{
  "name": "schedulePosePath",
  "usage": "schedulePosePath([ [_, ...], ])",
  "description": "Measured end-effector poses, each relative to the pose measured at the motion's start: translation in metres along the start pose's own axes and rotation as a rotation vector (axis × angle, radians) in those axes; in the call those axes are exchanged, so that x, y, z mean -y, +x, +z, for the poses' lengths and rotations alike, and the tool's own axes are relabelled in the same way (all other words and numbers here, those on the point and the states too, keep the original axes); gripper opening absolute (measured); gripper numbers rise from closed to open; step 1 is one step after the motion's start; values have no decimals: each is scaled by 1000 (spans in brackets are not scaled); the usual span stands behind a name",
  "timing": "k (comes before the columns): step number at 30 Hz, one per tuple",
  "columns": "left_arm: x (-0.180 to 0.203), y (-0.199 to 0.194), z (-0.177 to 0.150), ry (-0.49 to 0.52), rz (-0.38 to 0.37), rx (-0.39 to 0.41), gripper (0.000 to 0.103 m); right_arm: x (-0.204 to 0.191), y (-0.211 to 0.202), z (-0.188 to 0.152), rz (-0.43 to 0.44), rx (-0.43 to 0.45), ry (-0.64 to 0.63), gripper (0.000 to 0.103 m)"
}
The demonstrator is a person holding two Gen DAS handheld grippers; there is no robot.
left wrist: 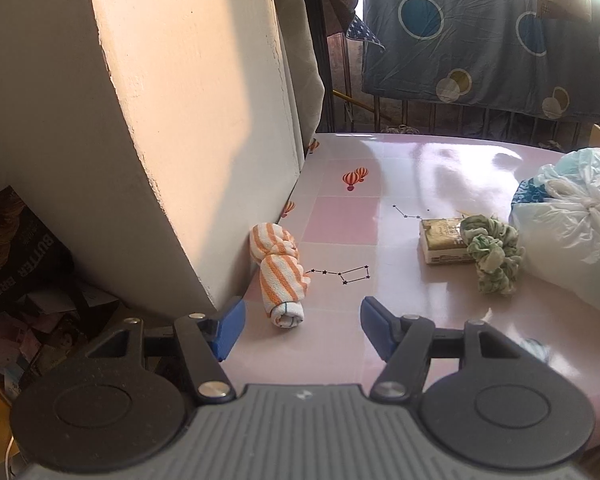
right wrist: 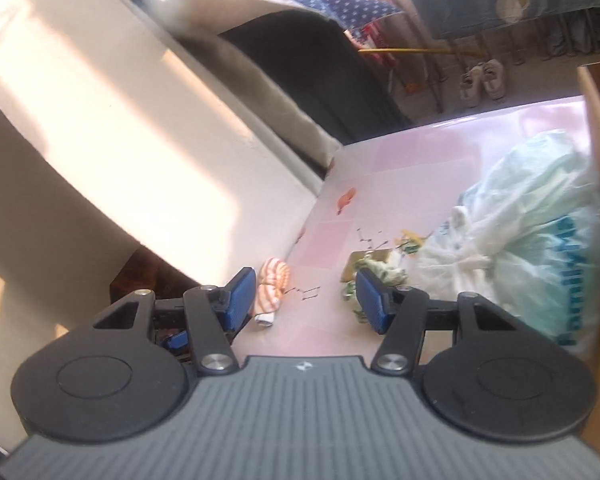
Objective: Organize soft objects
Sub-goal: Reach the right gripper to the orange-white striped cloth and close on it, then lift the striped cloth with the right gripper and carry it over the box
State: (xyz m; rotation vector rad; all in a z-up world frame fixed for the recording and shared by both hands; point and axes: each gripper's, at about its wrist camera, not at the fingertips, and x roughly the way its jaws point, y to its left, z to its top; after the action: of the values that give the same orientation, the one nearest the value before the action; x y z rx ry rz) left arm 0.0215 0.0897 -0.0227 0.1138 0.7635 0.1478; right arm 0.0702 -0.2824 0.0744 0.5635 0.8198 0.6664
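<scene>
Rolled striped cloth [left wrist: 280,276] lies against the wall on your pink table [left wrist: 340,216], scrunchie [left wrist: 492,254] beside plastic bags [left wrist: 572,240]. Your left gripper [left wrist: 302,326] and right gripper [right wrist: 306,294] gape empty; sorting looks barely begun.

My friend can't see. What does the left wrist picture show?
The open left gripper hovers near a rolled orange-striped towel on a pink table. Farther right lie a green scrunchie, a small packet and tied plastic bags.
</scene>
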Motion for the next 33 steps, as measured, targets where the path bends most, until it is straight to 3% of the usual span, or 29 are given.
schedulePosePath([
  [4, -12, 22, -4, -8, 22, 2, 65, -23, 84, 2, 108, -120, 21, 55],
  [7, -19, 39, -4, -9, -10, -28, 65, -37, 151, -3, 166, -208, 46, 55],
  [12, -23, 67, -3, -4, -28, -88, 65, -42, 249, -16, 183, -320, 88, 55],
  [16, -26, 83, -2, -25, -29, -118, 60, -32, 303, -25, 173, -372, 128, 55],
  [19, -26, 92, -1, -36, -37, -140, 48, -25, 331, -31, 158, -398, 147, 55],
  [21, -27, 97, -3, -58, -63, -162, 27, -19, 344, -35, 148, -412, 168, 55],
  [27, -31, 89, -5, -98, -109, -136, 18, -13, 367, -48, 154, -441, 203, 51],
  [31, -23, 75, -6, -72, -118, -105, 16, -15, 368, -53, 147, -442, 213, 37],
  [33, -22, 65, -8, -78, -134, -92, 15, -16, 363, -55, 155, -435, 220, 35],
])
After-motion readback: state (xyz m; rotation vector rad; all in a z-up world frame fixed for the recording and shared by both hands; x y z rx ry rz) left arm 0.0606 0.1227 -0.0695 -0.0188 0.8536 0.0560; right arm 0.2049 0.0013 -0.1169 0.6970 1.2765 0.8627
